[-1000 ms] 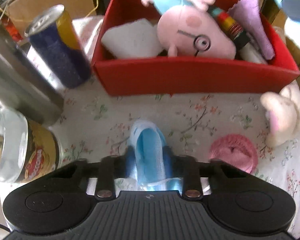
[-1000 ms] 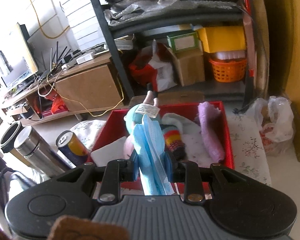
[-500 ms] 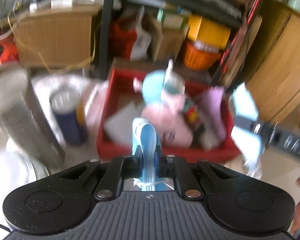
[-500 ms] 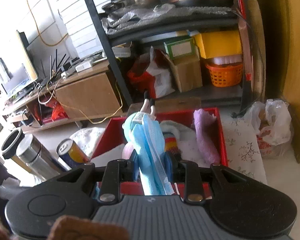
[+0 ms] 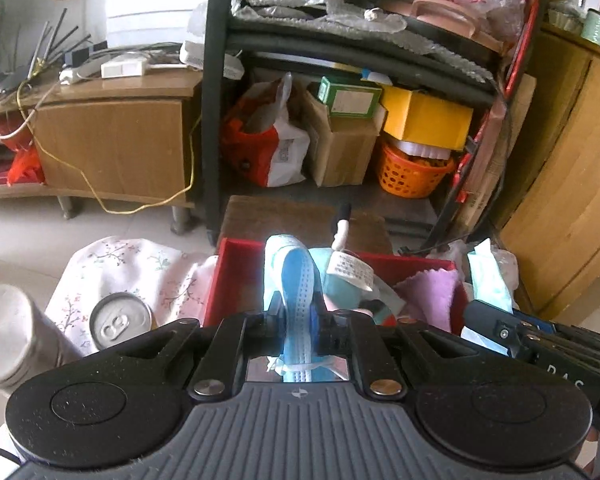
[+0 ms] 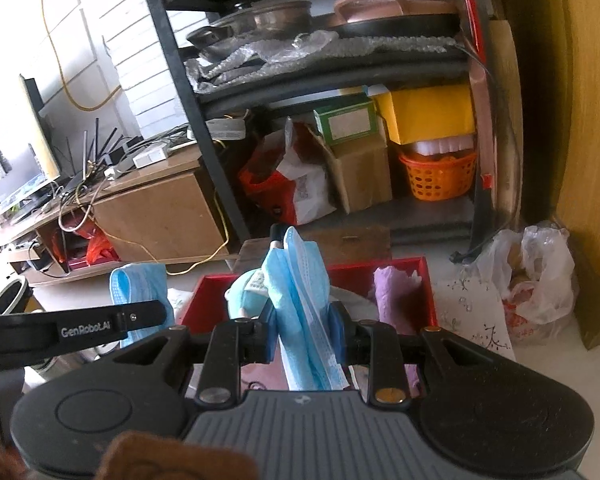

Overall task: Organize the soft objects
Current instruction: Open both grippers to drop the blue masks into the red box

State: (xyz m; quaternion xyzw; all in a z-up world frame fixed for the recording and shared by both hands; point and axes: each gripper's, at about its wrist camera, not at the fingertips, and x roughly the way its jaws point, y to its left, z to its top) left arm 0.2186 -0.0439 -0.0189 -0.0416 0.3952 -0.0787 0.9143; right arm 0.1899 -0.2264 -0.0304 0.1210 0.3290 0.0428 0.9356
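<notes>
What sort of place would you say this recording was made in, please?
Probably a lived-in home, in a room also used for storage: a black shelf holds pans and boxes, a TV stands on a low cabinet, and a floral cloth covers the table.

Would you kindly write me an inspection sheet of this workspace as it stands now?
Surface: floral cloth under the red box.
Job's things: red box holds a plush toy and purple cloth; one blue mask in the left gripper, another mask in the right gripper.
Clutter: can and steel flask left of the box.
Grippers: both shut on masks, above the box's near side.
Cables: yellow cord hanging off the wooden cabinet.
Surroundings: black shelf with pans, boxes, orange basket.
</notes>
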